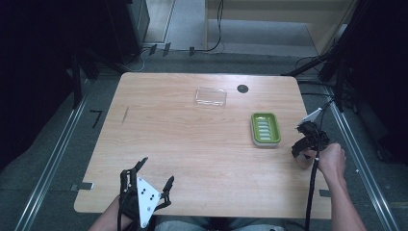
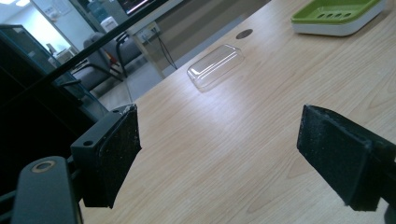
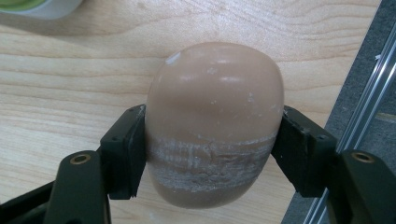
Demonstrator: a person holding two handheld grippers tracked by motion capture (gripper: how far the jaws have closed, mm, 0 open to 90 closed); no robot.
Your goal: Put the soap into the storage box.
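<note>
Tan soap bar [image 3: 215, 123] clamped in the right gripper [image 1: 304, 144] at the table's right edge; left gripper [image 1: 146, 185] empty, jaws spread wide, near the front edge.

Both pads press the bar's flanks across a scuffed, flaky band; the bar looks smooth and rounded, so it may squirt out or rotate if squeeze loosens, and it sits close enough to the edge to drop onto the floor rail. Likely destination, by judgement: the green soap dish [image 1: 265, 128], just left of the right gripper. A clear plastic lid [image 1: 210, 96] lies farther back, near a round cable hole [image 1: 242, 88]. Surface: pale wood-grain table [image 1: 183, 144], bare otherwise. Room: dark frame uprights, cables on grey floor.
</note>
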